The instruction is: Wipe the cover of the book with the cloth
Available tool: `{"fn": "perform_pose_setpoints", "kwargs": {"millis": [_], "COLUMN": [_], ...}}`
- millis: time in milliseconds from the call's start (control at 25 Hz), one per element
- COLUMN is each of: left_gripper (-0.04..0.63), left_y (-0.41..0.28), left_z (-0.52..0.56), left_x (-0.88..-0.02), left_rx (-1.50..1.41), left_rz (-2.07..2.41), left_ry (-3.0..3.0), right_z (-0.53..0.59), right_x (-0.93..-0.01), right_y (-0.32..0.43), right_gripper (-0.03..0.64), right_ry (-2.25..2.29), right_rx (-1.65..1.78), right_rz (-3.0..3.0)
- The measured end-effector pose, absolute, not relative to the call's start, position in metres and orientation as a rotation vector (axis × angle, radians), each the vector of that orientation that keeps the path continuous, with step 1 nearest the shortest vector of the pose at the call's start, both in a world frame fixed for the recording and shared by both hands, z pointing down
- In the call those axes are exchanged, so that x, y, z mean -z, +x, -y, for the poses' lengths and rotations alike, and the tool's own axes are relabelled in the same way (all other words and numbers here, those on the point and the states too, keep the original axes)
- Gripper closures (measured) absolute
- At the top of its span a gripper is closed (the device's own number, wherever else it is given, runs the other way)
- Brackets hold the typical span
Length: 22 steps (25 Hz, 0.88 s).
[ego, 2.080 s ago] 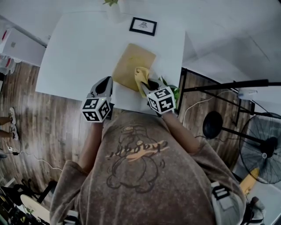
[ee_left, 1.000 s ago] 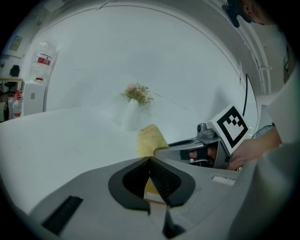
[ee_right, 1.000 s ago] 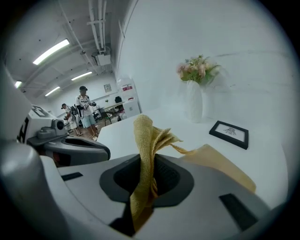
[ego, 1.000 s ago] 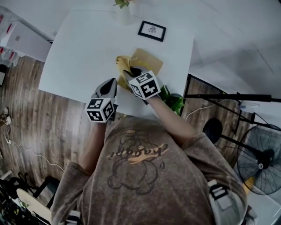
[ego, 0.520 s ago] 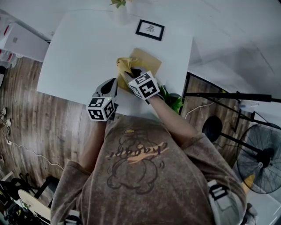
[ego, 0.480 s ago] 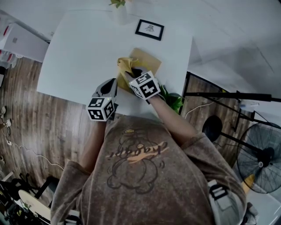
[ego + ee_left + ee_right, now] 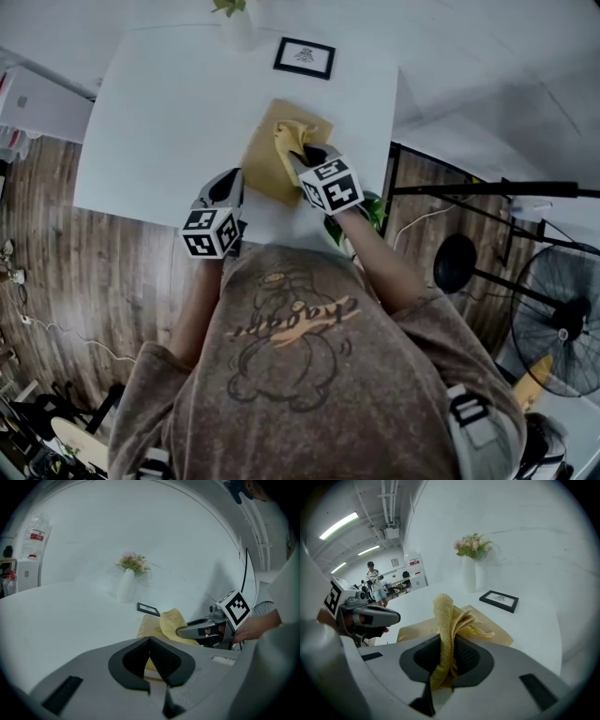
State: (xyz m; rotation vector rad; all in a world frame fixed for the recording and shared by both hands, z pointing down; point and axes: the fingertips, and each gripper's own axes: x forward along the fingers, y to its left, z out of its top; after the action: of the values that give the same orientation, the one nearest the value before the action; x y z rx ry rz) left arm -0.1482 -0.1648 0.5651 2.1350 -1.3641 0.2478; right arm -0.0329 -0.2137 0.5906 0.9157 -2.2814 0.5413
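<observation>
Cloth (image 7: 292, 139) — shifted rightward on book (image 7: 262, 167), right gripper (image 7: 306, 156) clamping it.

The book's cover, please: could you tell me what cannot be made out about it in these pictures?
1) Print on the cover of the book: too small in the head view. In the right gripper view the cloth and the right gripper cover most of it.
2) The book's near right corner: hidden under that gripper in the head view.
3) Print in the framed picture: too small in every view.
</observation>
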Motion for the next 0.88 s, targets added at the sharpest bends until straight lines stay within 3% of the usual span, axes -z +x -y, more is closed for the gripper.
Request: {"fn": "perform_pose_setpoints", "kwargs": {"millis": [560,880], "left_gripper": [0.592,0.592], "left_y": [-0.148,-0.16], "left_z": [0.166,0.163], "left_x": [-0.559,-0.548], "left_rx": [-0.234,-0.21], "left_rz": [1.349,1.37], "left_ry": [2.151,2.156], "right_z": [0.229,0.257], "right_x": [-0.592,-0.544], "right_y": [0.048,-0.006], "right_gripper": [0.549,0.551], "right_ry": [1.186,1.152], "right_rx": [-0.715,-0.701], "right_rz": [2.155,2.356]}}
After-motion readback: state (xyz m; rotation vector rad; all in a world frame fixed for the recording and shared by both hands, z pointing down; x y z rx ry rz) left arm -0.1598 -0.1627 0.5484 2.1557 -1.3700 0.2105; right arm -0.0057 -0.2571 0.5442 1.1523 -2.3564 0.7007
